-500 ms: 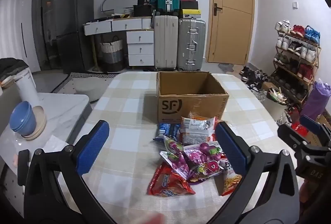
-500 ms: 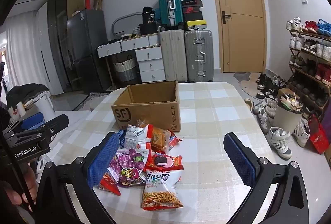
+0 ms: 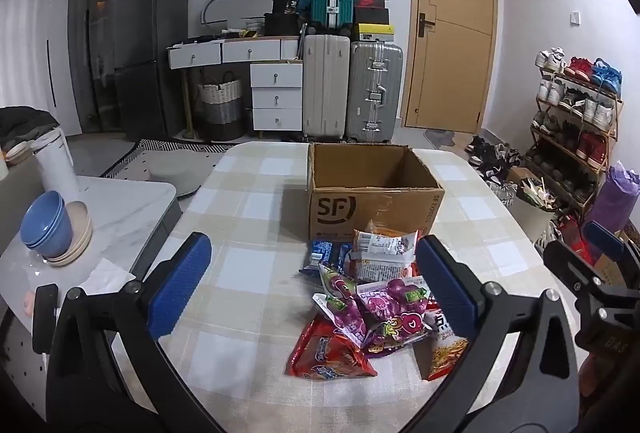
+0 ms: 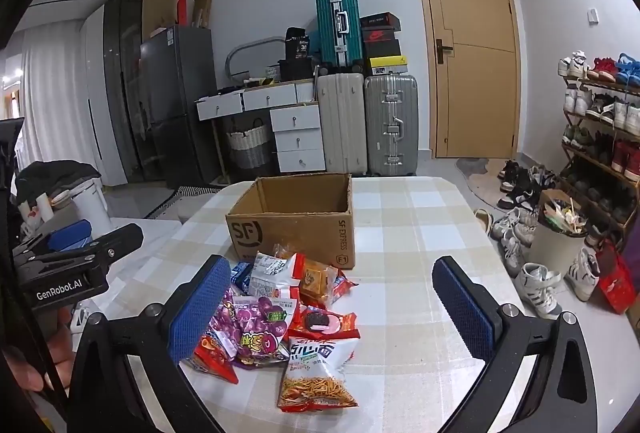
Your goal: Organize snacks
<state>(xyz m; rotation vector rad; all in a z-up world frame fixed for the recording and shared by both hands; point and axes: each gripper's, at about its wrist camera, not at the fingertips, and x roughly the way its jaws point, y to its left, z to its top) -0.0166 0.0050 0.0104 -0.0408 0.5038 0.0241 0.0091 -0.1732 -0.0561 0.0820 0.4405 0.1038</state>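
An open brown cardboard box (image 3: 372, 203) (image 4: 296, 227) stands on a checked table (image 3: 248, 273) (image 4: 416, 233). In front of it lies a pile of snack packets (image 3: 376, 305) (image 4: 280, 313): purple grape-candy bags (image 3: 394, 307), a red packet (image 3: 328, 355), a white-and-orange noodle-snack bag (image 4: 316, 373) and several others. My left gripper (image 3: 316, 283) hovers open above the table, just short of the pile, with nothing between its blue pads. My right gripper (image 4: 330, 309) also stands open, low over the pile's right part. Each gripper shows at the edge of the other's view.
A white side table (image 3: 120, 209) to the left carries blue bowls (image 3: 46, 221) and a white kettle (image 3: 54, 165). Behind the table stand drawers, suitcases (image 3: 352, 89) and a fridge. On the right are a shoe rack (image 4: 600, 121), loose shoes and a bin (image 4: 556, 233).
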